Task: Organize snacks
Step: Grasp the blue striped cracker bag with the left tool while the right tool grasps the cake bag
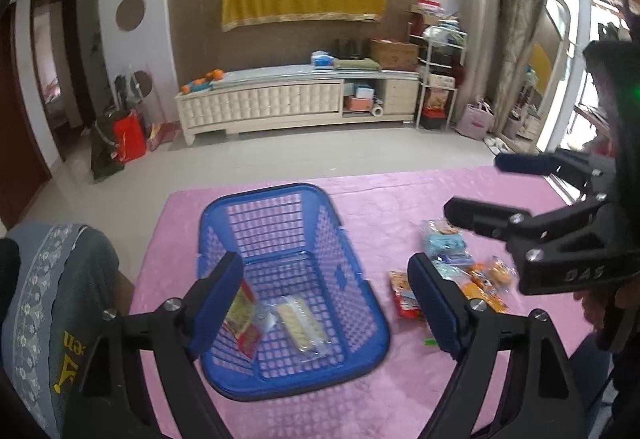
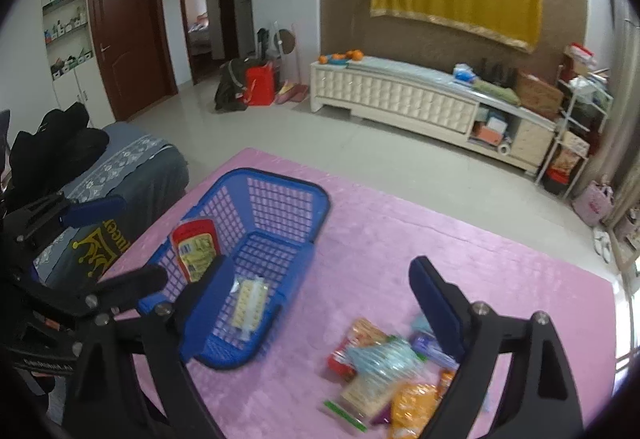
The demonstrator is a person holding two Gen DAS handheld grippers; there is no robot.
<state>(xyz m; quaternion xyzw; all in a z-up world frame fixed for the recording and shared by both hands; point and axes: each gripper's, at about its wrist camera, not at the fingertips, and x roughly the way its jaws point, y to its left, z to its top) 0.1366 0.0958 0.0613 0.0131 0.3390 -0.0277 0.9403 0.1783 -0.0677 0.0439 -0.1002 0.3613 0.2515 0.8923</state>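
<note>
Starting from the left: your left gripper [image 1: 324, 287] hangs over the blue basket [image 1: 360, 339], jaws wide apart, nothing between the pads. Through the gap you look straight down at the basket floor. Two snacks are already in there: a red and yellow packet [image 1: 244, 323] leaning on the left wall, and a clear pack of pale biscuits [image 1: 300, 323] lying flat beside it, long axis running roughly front to back.

Middle: the basket sits on the pink mat [image 1: 380, 207], long axis pointing away from you, open top up.

Right: the loose snack pile [image 2: 384, 371] lies on the mat just right of the basket, not touching it as far as I can tell. Your right gripper [image 2: 320, 303] is also spread open and empty. The pile sits low between its fingers, toward the right finger [image 2: 436, 303]; the left finger overlaps the basket's near corner in the view. The pale blue wrapped pack [image 2: 380, 355] is on top of the pile, the orange packet [image 2: 412, 407] nearest you; blur hides the labels.

My call: the right gripper is the nearer one for the next pick. The pile is below and slightly right of it, so drop down and forward, then carry left to the basket. The left gripper would have to cross the basket.
</note>
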